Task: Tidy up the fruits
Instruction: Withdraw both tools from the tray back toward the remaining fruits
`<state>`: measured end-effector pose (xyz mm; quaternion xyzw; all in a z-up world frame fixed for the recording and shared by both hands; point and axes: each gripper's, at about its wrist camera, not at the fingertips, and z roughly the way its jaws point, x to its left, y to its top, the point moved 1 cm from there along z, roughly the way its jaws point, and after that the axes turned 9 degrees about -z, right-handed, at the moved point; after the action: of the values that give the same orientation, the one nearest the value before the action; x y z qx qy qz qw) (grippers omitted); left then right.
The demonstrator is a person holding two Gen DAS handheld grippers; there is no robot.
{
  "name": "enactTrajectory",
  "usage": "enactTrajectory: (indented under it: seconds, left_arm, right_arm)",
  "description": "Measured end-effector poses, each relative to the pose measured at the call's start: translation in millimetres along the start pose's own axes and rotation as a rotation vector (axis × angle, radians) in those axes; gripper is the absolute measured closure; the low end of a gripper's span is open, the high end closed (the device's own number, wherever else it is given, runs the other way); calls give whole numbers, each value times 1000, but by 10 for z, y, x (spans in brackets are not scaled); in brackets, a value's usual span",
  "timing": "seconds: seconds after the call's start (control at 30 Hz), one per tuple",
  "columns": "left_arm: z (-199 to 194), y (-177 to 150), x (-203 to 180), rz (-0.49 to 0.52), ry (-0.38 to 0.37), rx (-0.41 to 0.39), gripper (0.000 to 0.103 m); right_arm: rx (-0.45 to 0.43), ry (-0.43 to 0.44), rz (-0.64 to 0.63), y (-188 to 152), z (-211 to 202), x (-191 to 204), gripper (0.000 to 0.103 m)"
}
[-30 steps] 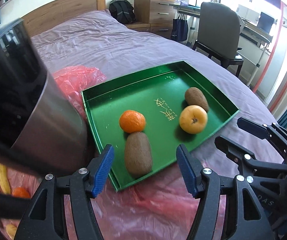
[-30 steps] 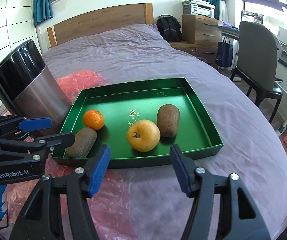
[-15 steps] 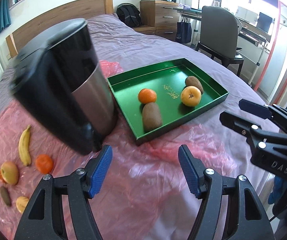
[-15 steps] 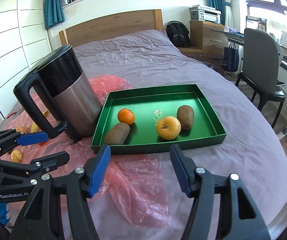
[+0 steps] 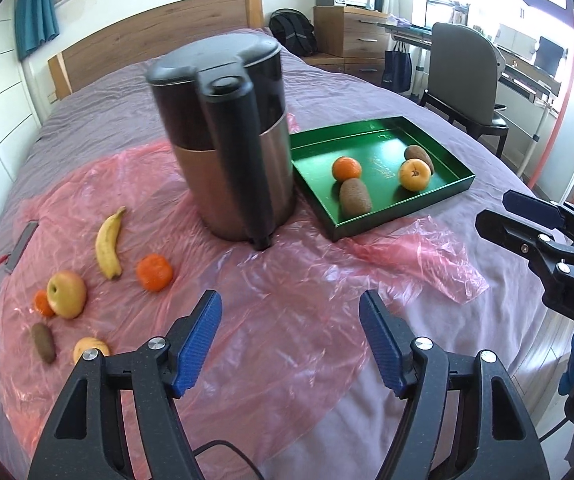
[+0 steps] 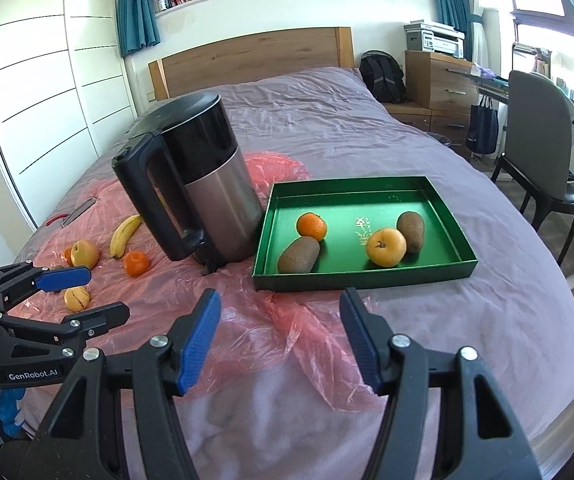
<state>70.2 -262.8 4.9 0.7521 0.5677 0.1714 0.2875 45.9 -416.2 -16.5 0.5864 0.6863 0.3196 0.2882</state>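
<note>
Loose fruit lies on the pink plastic sheet (image 5: 287,320), left of the kettle (image 5: 235,140): banana (image 5: 109,242), long axis running away from the grippers, 1 tangerine (image 5: 154,272) nearest. Green tray (image 5: 439,196) already holds 4 pieces. Left gripper (image 5: 289,344) is nearer, jaws opening, empty; right gripper (image 6: 279,340) half-spread, empty.
</note>
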Motion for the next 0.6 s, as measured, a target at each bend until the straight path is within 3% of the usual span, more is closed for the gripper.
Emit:
enactTrajectory:
  seconds: [0.6]
  left_arm:
    - [-591, -406, 756, -149, 74, -63, 36]
  right_arm:
    - [-19, 60, -68, -74, -351, 685, 50]
